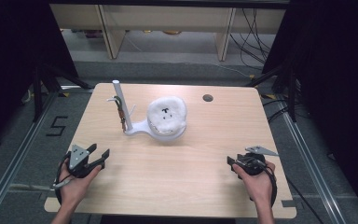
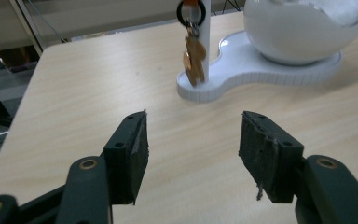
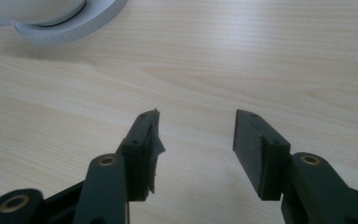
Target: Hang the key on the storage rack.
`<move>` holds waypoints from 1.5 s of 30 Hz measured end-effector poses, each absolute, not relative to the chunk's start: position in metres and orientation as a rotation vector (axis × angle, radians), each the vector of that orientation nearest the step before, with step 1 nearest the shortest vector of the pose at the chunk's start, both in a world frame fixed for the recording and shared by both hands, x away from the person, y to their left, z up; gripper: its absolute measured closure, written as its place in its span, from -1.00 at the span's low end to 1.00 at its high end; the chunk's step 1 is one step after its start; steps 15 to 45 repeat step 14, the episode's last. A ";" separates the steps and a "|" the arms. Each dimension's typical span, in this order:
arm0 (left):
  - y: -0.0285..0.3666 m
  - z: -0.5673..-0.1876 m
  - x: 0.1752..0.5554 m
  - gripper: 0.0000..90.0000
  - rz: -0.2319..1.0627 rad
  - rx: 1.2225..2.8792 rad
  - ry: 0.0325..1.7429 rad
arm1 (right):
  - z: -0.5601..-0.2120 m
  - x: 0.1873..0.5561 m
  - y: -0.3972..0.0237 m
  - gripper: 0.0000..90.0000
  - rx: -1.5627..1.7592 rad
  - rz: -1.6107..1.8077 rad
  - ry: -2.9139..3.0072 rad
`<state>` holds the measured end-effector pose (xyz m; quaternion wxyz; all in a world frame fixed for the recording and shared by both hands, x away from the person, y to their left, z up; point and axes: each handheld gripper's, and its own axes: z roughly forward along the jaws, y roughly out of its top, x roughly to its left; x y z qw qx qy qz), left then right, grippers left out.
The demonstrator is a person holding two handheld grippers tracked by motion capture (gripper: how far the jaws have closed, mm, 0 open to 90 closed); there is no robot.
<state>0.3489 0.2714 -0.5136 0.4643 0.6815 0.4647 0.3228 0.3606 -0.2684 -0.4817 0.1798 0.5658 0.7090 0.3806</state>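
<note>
Both grippers sat empty-jawed at the near counter edge.
The left gripper (image 1: 99,155) and right gripper (image 1: 230,161) gaped, gripping nothing; the keys (image 2: 193,58) hung on the white stand (image 1: 142,129), mid-counter.

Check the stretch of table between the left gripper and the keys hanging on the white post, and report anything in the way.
Nothing visible: bare table lies between the open left gripper and the keys hanging on the white post.
</note>
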 end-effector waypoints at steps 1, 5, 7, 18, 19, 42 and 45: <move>0.272 -0.516 0.347 -0.07 0.783 1.671 1.141 | -0.483 0.361 -0.269 0.14 1.595 1.079 2.007; 0.273 -0.521 0.343 -0.07 0.776 1.662 1.130 | -0.485 0.362 -0.268 0.13 1.580 1.097 2.009; 0.271 -0.523 0.343 -0.08 0.759 1.646 1.142 | -0.488 0.363 -0.268 0.13 1.564 1.110 2.008; 0.270 -0.524 0.342 -0.13 0.749 1.634 1.165 | -0.491 0.363 -0.268 0.11 1.539 1.111 2.017; 0.270 -0.524 0.342 -0.13 0.749 1.634 1.165 | -0.491 0.363 -0.268 0.11 1.539 1.111 2.017; 0.270 -0.524 0.342 -0.13 0.749 1.634 1.165 | -0.491 0.363 -0.268 0.11 1.539 1.111 2.017; 0.270 -0.524 0.342 -0.13 0.749 1.634 1.165 | -0.491 0.363 -0.268 0.11 1.539 1.111 2.017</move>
